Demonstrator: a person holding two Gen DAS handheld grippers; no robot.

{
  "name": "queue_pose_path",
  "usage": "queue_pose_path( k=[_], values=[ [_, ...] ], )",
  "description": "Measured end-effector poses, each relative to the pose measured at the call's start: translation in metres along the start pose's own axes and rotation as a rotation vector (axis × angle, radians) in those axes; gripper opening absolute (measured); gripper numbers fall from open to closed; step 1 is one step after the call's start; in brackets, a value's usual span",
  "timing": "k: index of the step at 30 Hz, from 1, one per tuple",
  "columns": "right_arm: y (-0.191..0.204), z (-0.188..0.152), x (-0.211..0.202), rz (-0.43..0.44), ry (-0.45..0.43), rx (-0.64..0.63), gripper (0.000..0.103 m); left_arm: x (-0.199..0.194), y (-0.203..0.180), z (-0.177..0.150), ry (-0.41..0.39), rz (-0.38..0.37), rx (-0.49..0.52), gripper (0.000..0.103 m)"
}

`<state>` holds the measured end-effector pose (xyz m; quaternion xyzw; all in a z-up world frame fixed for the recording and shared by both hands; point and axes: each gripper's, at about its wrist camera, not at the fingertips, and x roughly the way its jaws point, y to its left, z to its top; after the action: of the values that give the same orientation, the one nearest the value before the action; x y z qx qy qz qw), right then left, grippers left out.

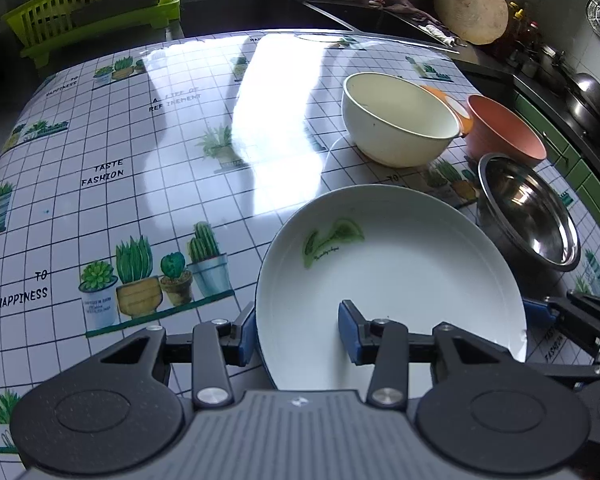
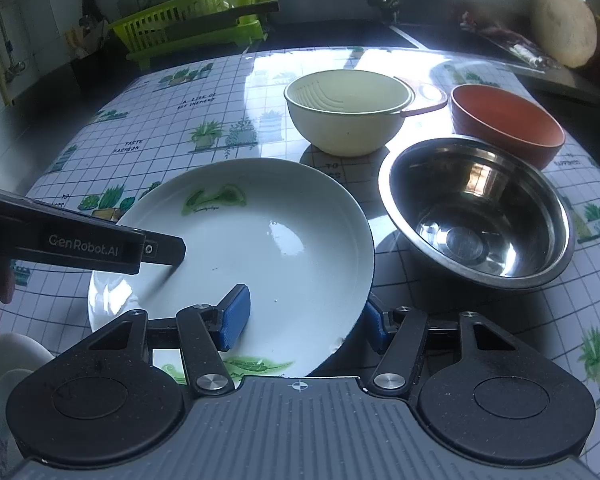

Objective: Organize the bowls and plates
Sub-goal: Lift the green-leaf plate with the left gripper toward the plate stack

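Plate (image 1: 392,276), white with a green leaf print, sits in the middle of both views, and each tool has its two blue pads on either side of the plate's rim. The left tool (image 1: 300,332) has one pad under the outer wall at 9 o'clock of the plate and the other pad on the inner face; it is clenched on the plate. The right tool (image 2: 304,320) grasps the rim on the opposite side in the same way, one pad inside, one pad outside. Under the near edge in the right view, a second plate (image 2: 256,366) with a green print shows.

On the table (image 1: 100,208), which has a glossy cloth with grid lines and cactus pictures, a steel bowl (image 2: 476,212) stands at 3 o'clock of the white plate. A cream bowl (image 2: 348,112) stands at 12 o'clock, and an orange bowl (image 2: 508,124) is just beside it, at 1 o'clock. Far at 11 o'clock, a green dish rack (image 2: 196,24) stands on the dark counter with a cleaver (image 1: 140,0) across it.
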<state>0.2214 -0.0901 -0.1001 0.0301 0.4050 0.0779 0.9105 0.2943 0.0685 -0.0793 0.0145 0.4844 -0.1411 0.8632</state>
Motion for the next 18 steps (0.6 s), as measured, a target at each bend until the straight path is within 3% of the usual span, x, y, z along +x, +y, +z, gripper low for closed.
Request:
queue_pose_path(
  k=[18],
  values=[
    [0.006, -0.009, -0.023, 0.051, -0.042, -0.093, 0.055, -0.033, 0.0, -0.031, -0.026, 0.059, -0.115, 0.039]
  ],
)
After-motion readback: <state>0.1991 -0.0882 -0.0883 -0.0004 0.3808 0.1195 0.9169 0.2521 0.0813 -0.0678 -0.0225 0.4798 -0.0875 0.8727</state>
